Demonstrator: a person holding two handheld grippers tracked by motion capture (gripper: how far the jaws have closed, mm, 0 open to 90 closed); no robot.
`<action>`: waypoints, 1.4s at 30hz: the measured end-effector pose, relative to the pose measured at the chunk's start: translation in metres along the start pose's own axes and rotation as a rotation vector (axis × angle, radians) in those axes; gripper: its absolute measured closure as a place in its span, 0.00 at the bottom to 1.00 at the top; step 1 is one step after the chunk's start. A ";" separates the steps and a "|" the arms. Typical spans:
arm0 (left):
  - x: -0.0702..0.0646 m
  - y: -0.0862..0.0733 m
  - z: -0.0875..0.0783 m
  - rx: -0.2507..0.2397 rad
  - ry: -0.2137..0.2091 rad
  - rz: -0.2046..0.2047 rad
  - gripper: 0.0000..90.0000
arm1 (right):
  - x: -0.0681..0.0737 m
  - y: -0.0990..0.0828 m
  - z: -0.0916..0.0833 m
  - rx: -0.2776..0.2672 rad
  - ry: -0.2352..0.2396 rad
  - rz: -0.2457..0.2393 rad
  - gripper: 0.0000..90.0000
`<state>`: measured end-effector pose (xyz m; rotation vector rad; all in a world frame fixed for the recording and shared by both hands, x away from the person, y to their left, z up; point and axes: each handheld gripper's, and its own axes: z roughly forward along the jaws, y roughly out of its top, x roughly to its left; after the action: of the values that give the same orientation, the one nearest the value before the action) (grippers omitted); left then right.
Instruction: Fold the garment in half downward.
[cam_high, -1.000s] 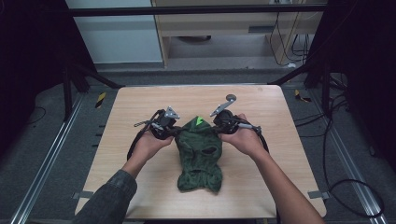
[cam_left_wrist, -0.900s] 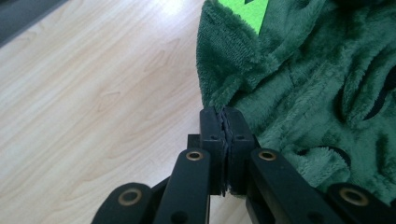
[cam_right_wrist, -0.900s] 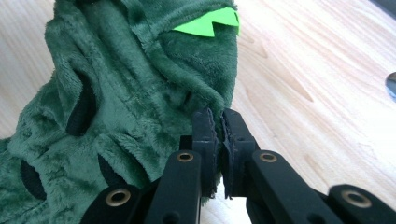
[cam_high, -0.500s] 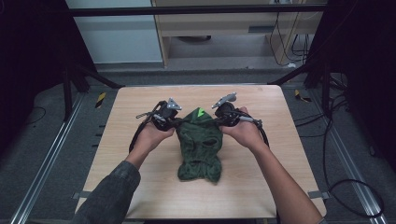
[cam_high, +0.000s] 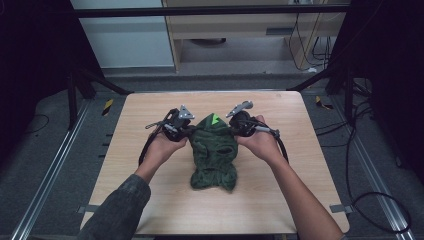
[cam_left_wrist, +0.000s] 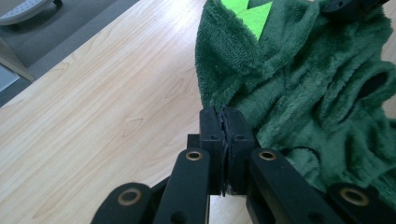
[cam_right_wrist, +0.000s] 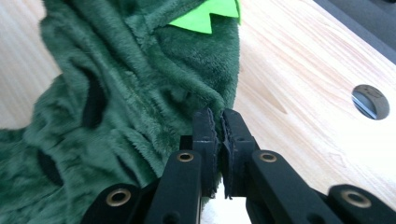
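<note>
Item: green fleece garment (cam_high: 214, 152), dark plush with a bright green zigzag trim (cam_high: 215, 119) at its far end. It lies bunched at the centre of the wooden table (cam_high: 310, 165), long axis running twelve to six, trim at twelve o'clock.

Left gripper (cam_high: 186, 131): at the garment's nine o'clock edge, near the top. In the left gripper view its jaws stand pressed together (cam_left_wrist: 226, 135), with the fleece rim meeting their tips; you appear to have a thin fold of the edge pinched.

Right gripper (cam_high: 235, 126): at the three o'clock edge, level with the left. Its jaws are likewise closed (cam_right_wrist: 218, 135), tips buried in a ridge of pile.

Handling, as judged: light, soft and limp. It will sag and fold wherever you don't support it, and the loose lower half will trail. The pile is thick and grippy, so slipping is unlikely, though a thin pinch could pull free under a sharp tug. The best holds are the rolled outer edges on opposite sides near the trim, where you already are; keep them level so the cloth hangs evenly.
</note>
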<state>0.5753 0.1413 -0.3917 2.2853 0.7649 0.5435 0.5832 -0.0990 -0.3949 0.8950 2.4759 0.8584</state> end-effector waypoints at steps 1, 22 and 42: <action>-0.001 -0.002 0.000 0.003 -0.004 0.002 0.98 | 0.002 -0.001 -0.001 -0.004 0.001 -0.004 0.95; -0.033 -0.034 -0.017 -0.026 -0.031 0.009 0.98 | 0.042 -0.033 -0.015 -0.056 0.015 -0.081 0.95; -0.061 -0.066 -0.022 -0.048 -0.075 -0.005 0.98 | 0.073 -0.071 -0.025 -0.089 0.037 -0.120 0.93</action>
<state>0.4930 0.1521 -0.4331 2.2457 0.7134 0.4661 0.4858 -0.1040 -0.4319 0.6996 2.4734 0.9432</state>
